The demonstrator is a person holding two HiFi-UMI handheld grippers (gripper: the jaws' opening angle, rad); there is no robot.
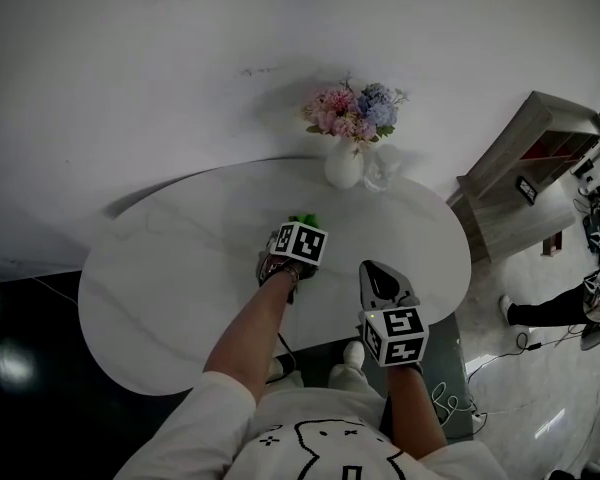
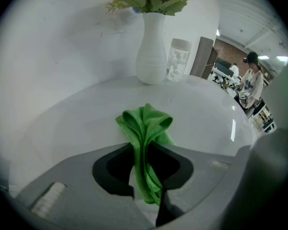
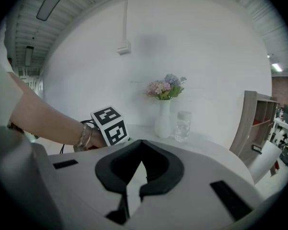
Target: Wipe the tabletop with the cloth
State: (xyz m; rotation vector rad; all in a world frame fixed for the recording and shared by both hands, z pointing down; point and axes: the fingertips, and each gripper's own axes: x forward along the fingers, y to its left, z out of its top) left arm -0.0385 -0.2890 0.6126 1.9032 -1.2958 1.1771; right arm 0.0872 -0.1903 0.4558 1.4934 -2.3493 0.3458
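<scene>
On tabletop | left tool clamped on cloth | right tool closed, empty

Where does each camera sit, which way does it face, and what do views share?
Head view: on the head, looking down at the white table; forearms, left gripper, right gripper show.
Left gripper view: on that gripper, facing the vase; fingers pinch the green cloth.
Right gripper view: on that gripper, facing the wall; shut fingers, left forearm show.
All three share the vase.
</scene>
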